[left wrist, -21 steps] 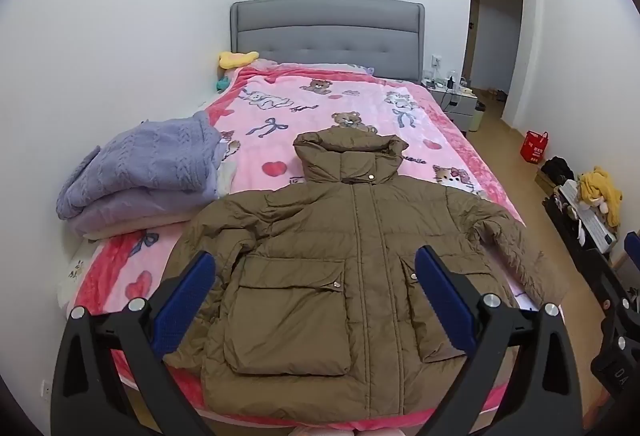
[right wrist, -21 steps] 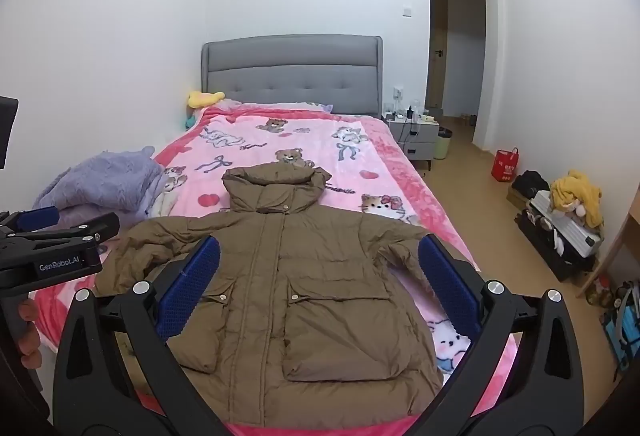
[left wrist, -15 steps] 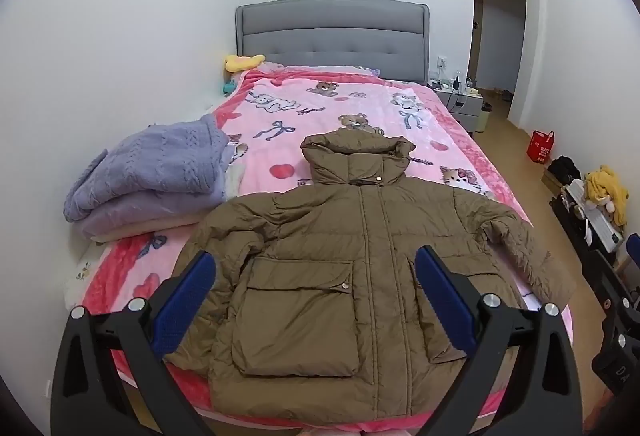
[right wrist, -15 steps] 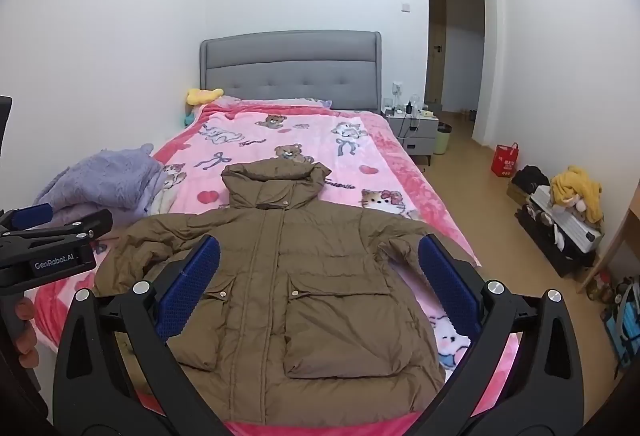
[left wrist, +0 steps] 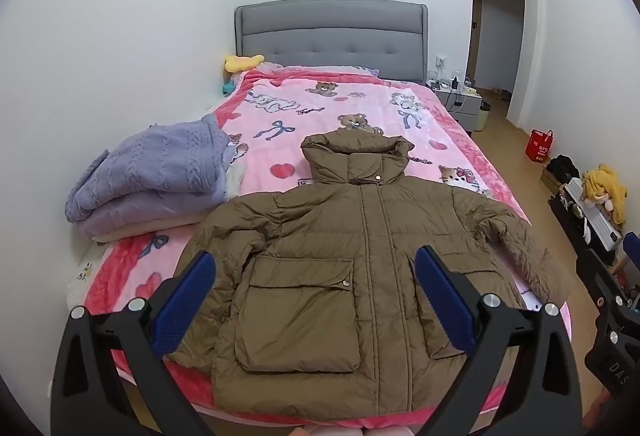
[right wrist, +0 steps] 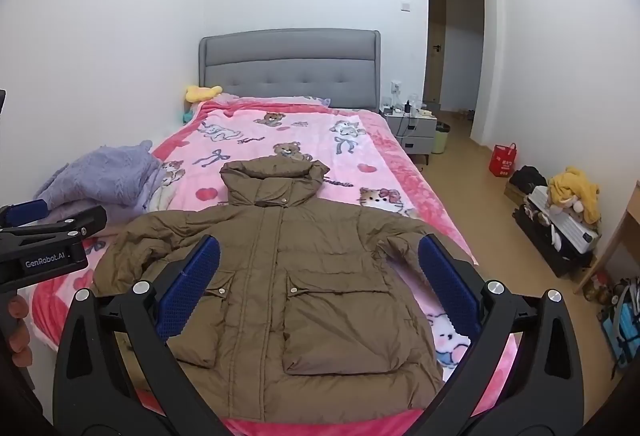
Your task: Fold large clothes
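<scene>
Your brown puffer jacket (left wrist: 352, 260) lies face up and spread flat across the foot of the pink bed (left wrist: 352, 103), hood toward the headboard, sleeves out. Its padding is bulky and slick, so a fold may spring back or slide off the bed's edge if you pinch only the outer shell. Both the left gripper (left wrist: 316, 296) and right gripper (right wrist: 320, 284) hover above it, jaws wide apart, holding nothing. The hem's near edge is hidden behind them.

Both jaws gape wide, holding nothing. The left hand-held gripper (left wrist: 314, 294) and the right hand-held gripper (right wrist: 318, 284) tilt downward; fingers (right wrist: 18, 332) grip the left one's handle.
</scene>
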`<state>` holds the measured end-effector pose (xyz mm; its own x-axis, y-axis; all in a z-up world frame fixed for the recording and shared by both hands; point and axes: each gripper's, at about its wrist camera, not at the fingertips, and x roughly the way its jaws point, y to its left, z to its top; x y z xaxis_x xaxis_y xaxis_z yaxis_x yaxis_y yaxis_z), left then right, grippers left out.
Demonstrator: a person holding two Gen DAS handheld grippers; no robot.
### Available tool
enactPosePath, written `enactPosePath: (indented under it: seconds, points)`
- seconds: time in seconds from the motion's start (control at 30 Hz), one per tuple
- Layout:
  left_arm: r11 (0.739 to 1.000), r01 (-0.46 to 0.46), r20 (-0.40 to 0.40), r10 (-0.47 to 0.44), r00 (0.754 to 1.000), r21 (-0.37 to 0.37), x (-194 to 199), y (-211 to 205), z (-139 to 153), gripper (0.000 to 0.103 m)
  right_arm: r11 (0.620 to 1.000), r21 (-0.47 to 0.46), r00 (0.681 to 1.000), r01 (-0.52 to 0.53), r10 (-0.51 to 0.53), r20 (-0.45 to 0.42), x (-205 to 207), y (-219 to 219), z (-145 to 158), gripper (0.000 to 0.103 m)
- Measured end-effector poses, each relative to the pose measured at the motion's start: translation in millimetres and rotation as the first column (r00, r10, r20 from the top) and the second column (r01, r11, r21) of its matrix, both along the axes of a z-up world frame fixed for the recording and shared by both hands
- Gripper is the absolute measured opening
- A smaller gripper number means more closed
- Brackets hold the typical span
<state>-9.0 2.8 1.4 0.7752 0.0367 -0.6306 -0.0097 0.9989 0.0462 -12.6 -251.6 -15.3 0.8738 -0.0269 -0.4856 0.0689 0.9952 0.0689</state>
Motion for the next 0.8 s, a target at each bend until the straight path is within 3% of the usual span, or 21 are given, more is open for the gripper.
enactPosePath:
  seconds: [0.8]
  points:
    - [1.000, -0.008, 0.019, 0.008, 1.000, -0.001, -12.4, 7.6, 15.6, 0.098, 1.000, -0.012, 0.999, 0.002, -0.001, 0.044, -8.9, 15.4, 6.3, 0.095]
